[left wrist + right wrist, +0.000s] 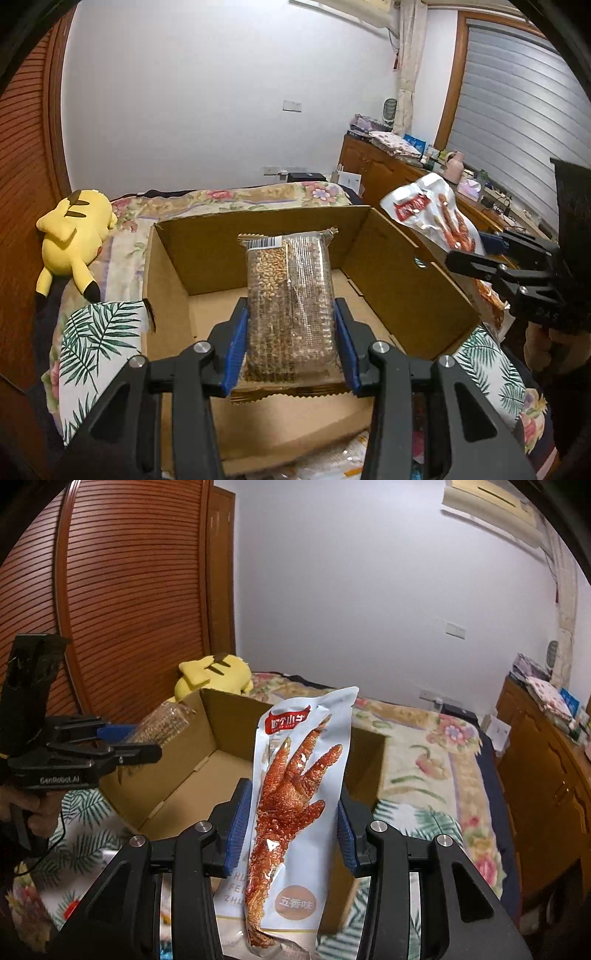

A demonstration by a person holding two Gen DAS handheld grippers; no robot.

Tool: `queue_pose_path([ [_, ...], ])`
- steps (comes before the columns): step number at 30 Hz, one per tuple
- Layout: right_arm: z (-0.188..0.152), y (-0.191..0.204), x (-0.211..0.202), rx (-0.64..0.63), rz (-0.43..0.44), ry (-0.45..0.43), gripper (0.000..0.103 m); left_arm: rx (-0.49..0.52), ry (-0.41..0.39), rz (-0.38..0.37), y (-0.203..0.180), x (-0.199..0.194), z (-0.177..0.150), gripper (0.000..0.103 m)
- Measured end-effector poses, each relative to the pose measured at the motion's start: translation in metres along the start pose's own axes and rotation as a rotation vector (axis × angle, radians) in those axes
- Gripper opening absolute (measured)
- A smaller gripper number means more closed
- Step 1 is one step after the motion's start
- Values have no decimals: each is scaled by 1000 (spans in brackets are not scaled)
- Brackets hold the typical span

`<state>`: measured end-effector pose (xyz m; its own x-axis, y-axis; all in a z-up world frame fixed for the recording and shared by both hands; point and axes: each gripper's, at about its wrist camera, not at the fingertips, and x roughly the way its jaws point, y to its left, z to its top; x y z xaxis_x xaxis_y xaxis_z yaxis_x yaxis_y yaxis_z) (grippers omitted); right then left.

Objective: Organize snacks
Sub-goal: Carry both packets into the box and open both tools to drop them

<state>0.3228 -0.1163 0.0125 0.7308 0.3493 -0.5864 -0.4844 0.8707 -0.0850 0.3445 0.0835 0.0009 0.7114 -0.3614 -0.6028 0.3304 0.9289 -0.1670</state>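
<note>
Blue-padded left gripper [290, 339] pinches a clear peanut-brittle pack [290, 299] above an open cardboard box [406, 280] on the bed [236, 197]; right gripper [293, 819] clamps a chicken-foot snack pouch [295, 805] beside the box.

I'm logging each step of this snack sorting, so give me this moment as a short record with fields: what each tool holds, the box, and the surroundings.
left tool: shut on clear grain bar pack, held over the box
right tool: shut on chicken foot snack pouch, near the box's right wall
cardboard box: open, floor bare where visible, on the bed
bed: floral cover
yellow plush toy: lying left of the box
</note>
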Motion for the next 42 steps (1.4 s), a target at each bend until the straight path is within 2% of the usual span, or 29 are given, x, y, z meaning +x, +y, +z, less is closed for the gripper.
queue_pose_path([
  [10,12,2,50,-30,-31,39,43,1,52,29,3,23,0,43],
  [22,4,18,73,-64,-77,98,44,-3,92,78,4,30,-10,49],
  [24,3,22,74,-71,-78,105,44,-4,89,81,5,27,-12,53],
  [31,-1,25,81,-77,-79,137,47,-9,56,79,8,4,-16,55],
  [42,-4,19,80,9,-69,179,65,8,21,79,4,-47,-35,56],
])
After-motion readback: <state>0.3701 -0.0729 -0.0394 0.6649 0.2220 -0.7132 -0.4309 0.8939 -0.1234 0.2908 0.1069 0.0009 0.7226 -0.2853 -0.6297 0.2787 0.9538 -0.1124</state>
